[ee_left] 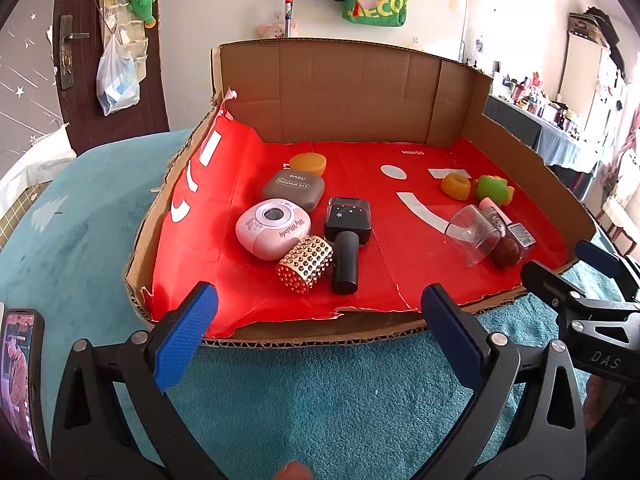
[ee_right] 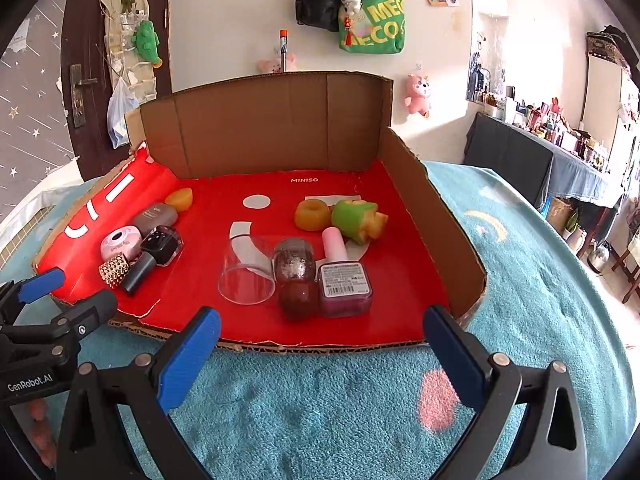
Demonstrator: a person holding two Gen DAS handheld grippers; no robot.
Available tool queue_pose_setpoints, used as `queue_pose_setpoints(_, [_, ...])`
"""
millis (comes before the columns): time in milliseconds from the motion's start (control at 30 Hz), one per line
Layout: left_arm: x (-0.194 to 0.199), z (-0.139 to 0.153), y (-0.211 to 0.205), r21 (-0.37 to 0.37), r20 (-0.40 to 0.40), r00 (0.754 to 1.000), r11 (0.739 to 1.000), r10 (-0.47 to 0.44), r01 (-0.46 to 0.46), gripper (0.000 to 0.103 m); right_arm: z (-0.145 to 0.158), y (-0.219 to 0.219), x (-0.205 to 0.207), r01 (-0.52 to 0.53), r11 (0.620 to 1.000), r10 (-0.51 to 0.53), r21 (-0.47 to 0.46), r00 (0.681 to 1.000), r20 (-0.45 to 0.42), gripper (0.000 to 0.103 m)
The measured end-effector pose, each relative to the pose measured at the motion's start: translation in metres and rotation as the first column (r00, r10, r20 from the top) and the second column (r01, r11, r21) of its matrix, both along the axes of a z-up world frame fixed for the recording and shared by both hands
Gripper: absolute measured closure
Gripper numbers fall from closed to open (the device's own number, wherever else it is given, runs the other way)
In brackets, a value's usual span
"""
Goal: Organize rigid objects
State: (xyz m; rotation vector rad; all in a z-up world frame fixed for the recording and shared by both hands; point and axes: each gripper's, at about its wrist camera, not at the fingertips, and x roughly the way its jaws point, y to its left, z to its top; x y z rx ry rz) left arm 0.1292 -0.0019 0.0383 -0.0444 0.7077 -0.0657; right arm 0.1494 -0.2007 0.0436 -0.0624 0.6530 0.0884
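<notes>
A cardboard tray [ee_left: 352, 88] lined with red paper holds two groups of small objects. On the left lie a pink round case [ee_left: 272, 228], a grey eye-shadow case [ee_left: 294, 190], a studded gold cylinder [ee_left: 305, 264], a black bottle [ee_left: 346, 236] and an orange disc [ee_left: 308, 163]. On the right lie a clear cup [ee_right: 248, 276], a glitter bottle [ee_right: 294, 266], a pink-capped bottle [ee_right: 344, 280], an orange ring [ee_right: 312, 214] and a green toy [ee_right: 356, 220]. My left gripper [ee_left: 320, 314] is open and empty before the tray's front edge. My right gripper [ee_right: 322, 336] is open and empty there too.
The tray sits on a teal towel-covered table [ee_right: 540, 280]. A phone [ee_left: 20, 376] lies at the left. A door [ee_left: 80, 52] and hanging bags [ee_right: 372, 20] are behind. A cluttered side table [ee_right: 560, 148] stands at the right.
</notes>
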Motion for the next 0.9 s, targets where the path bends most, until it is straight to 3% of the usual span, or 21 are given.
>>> queue_pose_setpoints(400, [0.002,0.000,0.001,0.009,-0.006,1.000,1.000,-0.002,0.002,0.000,0.000,0.000,0.001,-0.001,1.000,0.001,-0.002,1.000,-0.003,0.000])
queue_pose_setpoints(633, [-0.010,0.017,-0.003,0.020,0.008,1.000,1.000,-0.022,0.022,0.000,0.015,-0.012,-0.006,0.001,0.998,-0.002,0.060,1.000,0.019,0.000])
queue_pose_setpoints(900, [-0.029,0.010,-0.005,-0.002,-0.072,0.997,0.999,-0.037,0.037,0.000,0.026,-0.016,-0.026,-0.032,0.998,0.033,0.047,0.999,-0.009,0.000])
